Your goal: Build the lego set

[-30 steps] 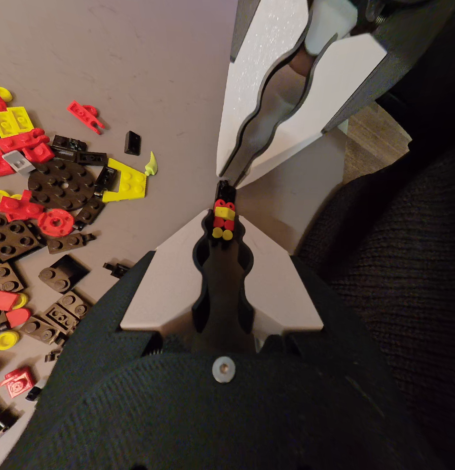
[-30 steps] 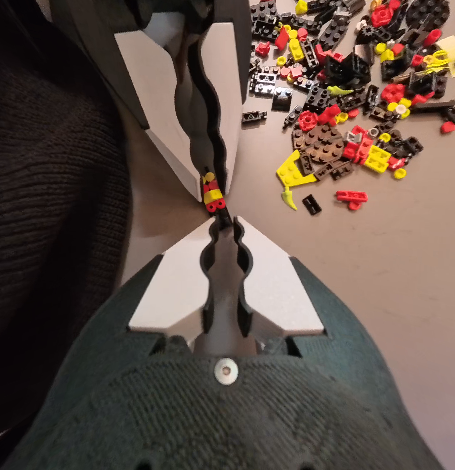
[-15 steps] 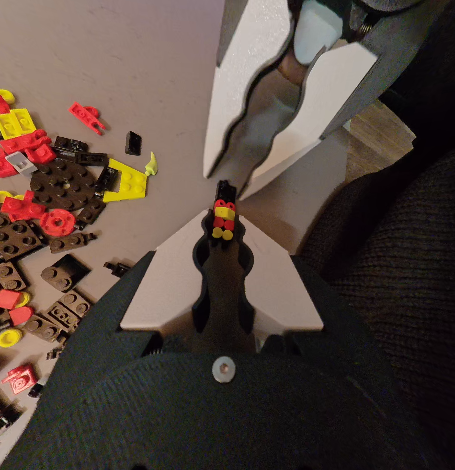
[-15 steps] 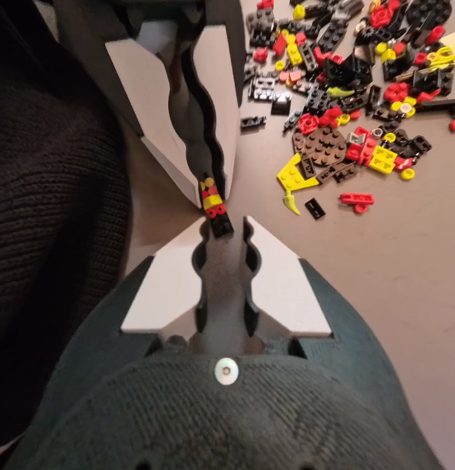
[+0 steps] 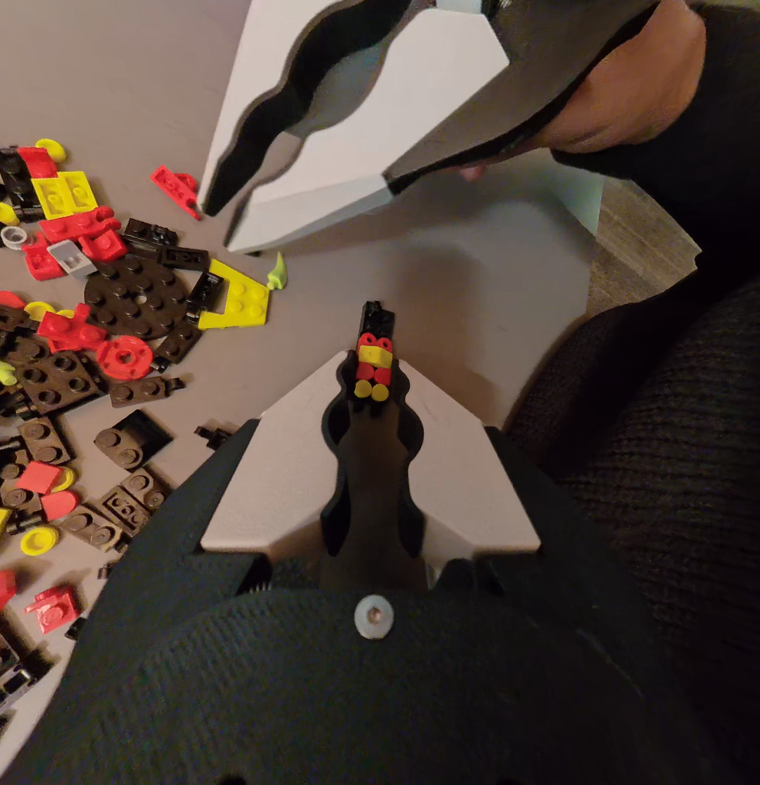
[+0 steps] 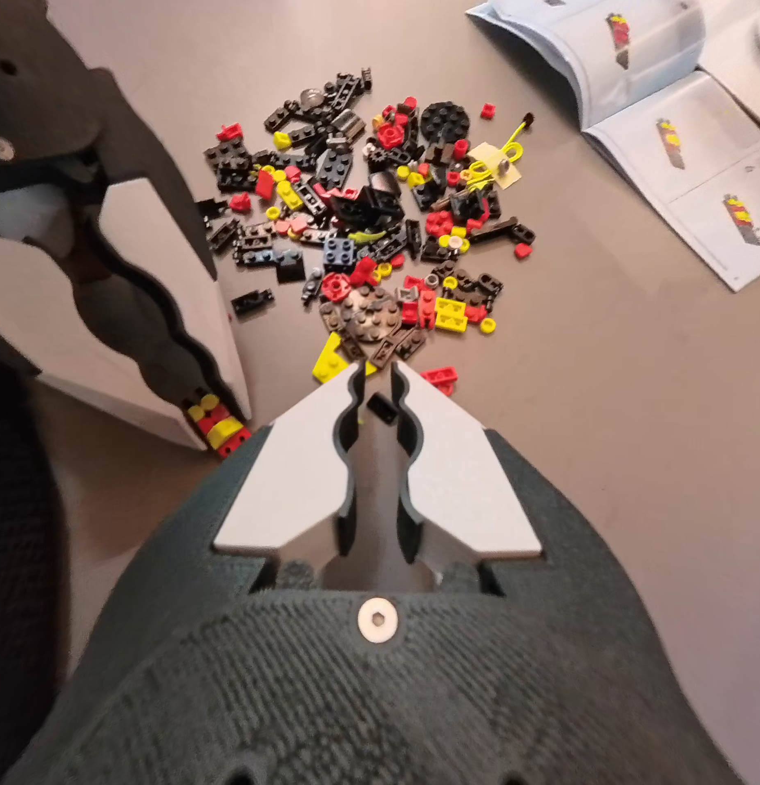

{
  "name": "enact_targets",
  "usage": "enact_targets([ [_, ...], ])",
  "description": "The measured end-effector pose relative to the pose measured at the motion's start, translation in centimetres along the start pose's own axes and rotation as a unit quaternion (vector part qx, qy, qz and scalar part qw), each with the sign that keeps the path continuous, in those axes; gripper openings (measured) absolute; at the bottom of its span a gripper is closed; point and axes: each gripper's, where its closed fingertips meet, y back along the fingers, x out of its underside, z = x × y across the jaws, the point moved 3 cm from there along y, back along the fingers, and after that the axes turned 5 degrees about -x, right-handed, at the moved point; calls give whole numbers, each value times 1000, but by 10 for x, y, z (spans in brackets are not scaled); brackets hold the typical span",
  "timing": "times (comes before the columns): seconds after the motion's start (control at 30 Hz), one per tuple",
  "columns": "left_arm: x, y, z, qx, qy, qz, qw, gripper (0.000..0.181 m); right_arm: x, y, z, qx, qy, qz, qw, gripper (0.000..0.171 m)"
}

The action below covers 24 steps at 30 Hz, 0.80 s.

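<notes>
1. A grey-brown bench [image 6: 603, 382] carries a scattered pile of loose lego pieces [image 6: 370, 221] in black, red and yellow; an open instruction booklet [image 6: 667, 140] lies beyond the pile.
2. The left gripper [image 5: 372, 361] has its jaws clamped on a small red, yellow and black lego assembly [image 5: 373, 365], held above the bench.
3. The right gripper [image 6: 378, 374] hovers with jaws slightly apart and empty, over a small black tile [image 6: 382, 407] near a yellow wedge plate [image 6: 329, 359].

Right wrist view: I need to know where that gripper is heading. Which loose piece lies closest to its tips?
The small black tile, alone on the table between the open right gripper fingertips; the other pieces lie farther off in the pile.
</notes>
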Motion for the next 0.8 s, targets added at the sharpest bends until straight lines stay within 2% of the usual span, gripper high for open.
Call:
enact_targets([
  [0.5,2,2,0,2,4,5,1000,15,-2,-21,-17,23,-49,15,998,4],
  [0.67,2,3,0,4,3,6,1000,15,-6,-6,-20,31,-43,-4,999,2],
  [0.8,3,3,-1,7,1,7,1000,14,-8,16,-13,9,-2,-25,1000,2],
])
